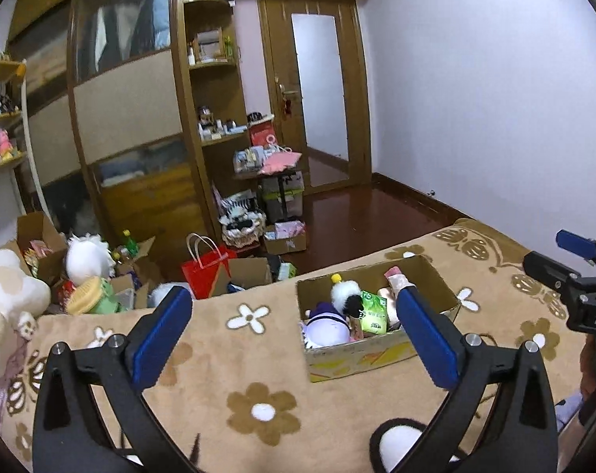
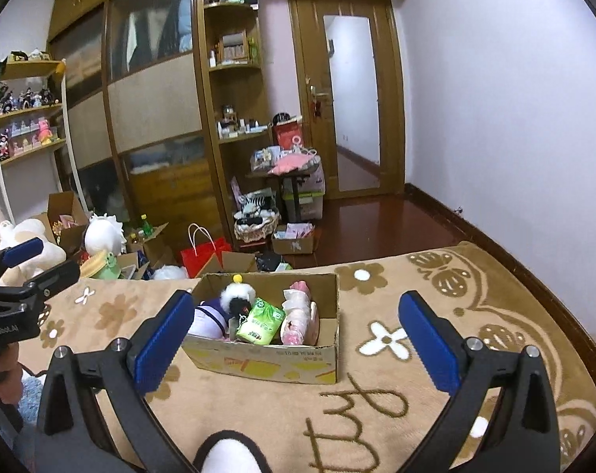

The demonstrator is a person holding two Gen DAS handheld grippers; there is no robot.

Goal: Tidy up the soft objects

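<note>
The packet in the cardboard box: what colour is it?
Green packet with white markings, clearest in the right wrist view.

On the bed (image 2: 435, 315) stands a cardboard box (image 2: 266, 362); in it a plush doll (image 2: 234, 299) lies left, a packet (image 2: 260, 321) in the middle, a soft roll (image 2: 298, 315) right. Behind the bed, on the floor, stand a paper bag (image 2: 203, 252) and boxes, with the wardrobe (image 2: 152, 110) behind them.
</note>
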